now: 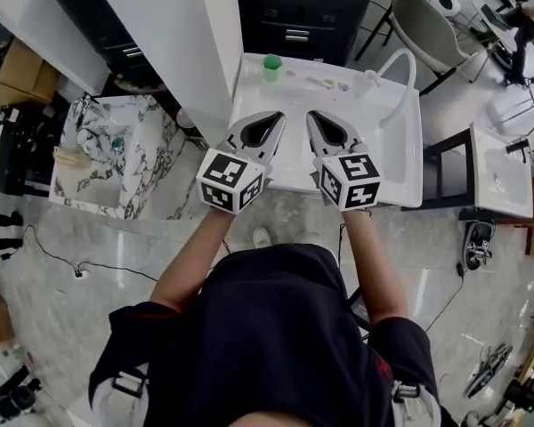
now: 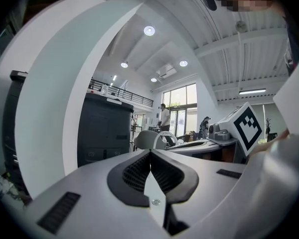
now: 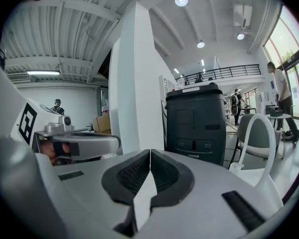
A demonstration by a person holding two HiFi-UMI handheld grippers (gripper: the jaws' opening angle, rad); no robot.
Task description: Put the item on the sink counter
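hovering over the counter (image 1: 387, 149), i hold my left claw (image 1: 279, 116) and right claw (image 1: 311, 115) side by side — both shut tight, nothing between the jaws. the green cup (image 1: 272, 66) stands at the counter's far edge.

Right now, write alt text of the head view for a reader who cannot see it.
A person holds the left gripper and right gripper side by side over the near edge of a white sink counter, both jaws shut and empty. A green cup stands at the counter's far edge.
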